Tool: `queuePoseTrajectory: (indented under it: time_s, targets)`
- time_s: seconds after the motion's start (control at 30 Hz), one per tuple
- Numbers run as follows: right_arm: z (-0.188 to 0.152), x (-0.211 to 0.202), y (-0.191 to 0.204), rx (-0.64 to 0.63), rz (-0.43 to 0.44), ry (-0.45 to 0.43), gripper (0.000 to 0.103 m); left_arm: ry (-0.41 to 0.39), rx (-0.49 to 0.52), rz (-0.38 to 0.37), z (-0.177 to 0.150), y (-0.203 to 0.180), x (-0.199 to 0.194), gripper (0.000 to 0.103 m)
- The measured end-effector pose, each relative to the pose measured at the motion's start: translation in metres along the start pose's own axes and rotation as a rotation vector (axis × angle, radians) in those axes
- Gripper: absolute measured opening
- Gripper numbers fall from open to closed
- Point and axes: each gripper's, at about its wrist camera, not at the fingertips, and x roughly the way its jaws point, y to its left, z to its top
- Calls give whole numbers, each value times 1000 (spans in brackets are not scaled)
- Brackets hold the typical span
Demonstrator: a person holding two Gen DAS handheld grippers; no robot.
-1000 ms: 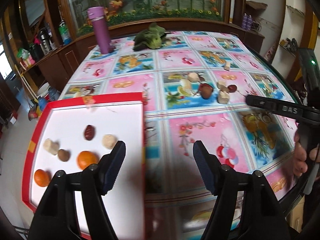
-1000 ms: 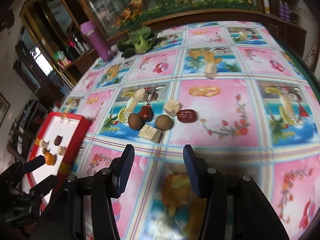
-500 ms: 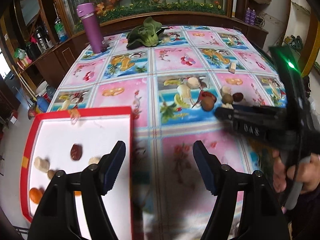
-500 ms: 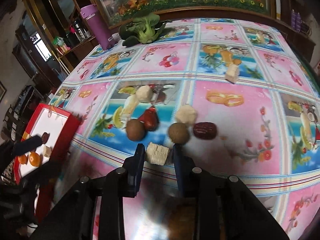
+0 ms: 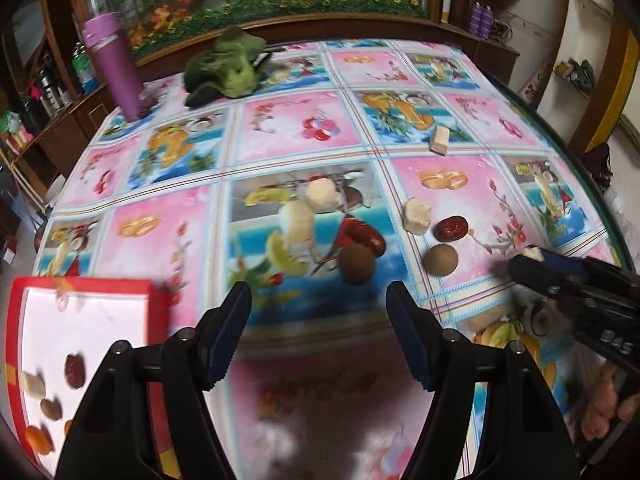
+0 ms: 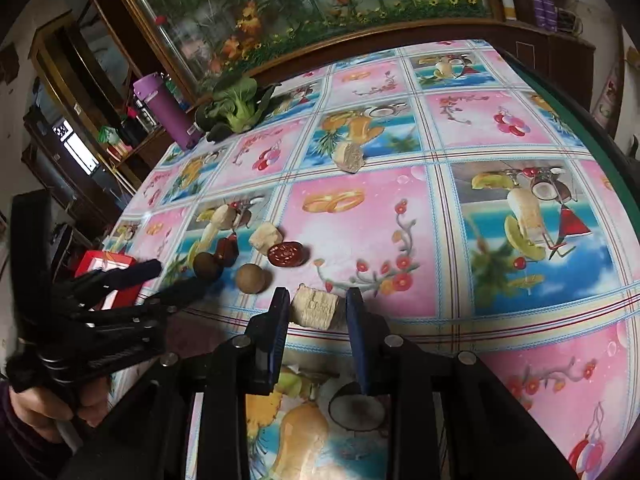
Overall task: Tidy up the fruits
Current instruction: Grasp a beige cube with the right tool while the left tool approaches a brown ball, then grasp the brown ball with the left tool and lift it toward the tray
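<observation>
Pale cut fruit chunk [image 6: 315,311] sits at the near edge of the fruit cluster, clamped between the narrowed pads of the right gripper [image 6: 316,312]; just beyond it lie two brown round fruits [image 6: 250,278], a red date [image 6: 286,255] and another pale chunk [image 6: 266,237] on the patterned tablecloth [image 6: 480,128]. Left gripper [image 5: 318,330] hangs wide and empty, near the red-rimmed tray [image 5: 92,312] holding sorted fruit. Purple bottle [image 5: 114,68] and leafy greens [image 5: 228,68] stand far back.

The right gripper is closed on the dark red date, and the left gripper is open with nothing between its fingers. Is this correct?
Not quite. The right wrist view shows the right gripper closed on a pale cube-shaped piece, not the dark red date, which lies on the tablecloth. The left gripper is open and empty, as you said.
</observation>
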Motion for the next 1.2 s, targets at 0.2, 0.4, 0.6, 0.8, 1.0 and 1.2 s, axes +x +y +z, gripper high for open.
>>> queuePoseTrajectory:
  time_s: [0.2,0.4,0.6,0.8,1.0,1.2]
  targets:
    - [1,-1,0,13,22,2,28,3,3,-23,5,-8,14,68]
    - [1,1,0,19,28,5,28,21,2,-30,11,-10,27,53]
    - [0,4,-1,24,34,17,28,20,-3,-59,12,-9,33,29]
    - [0,3,1,16,22,1,28,9,-21,-82,9,-7,30,27]
    - [-1,2,10,-22,25,-14,28,-30,-21,-47,-3,-12,5,27]
    - [-6,-6,33,-70,42,-65,28,-107,-36,2,-19,-12,-33,27]
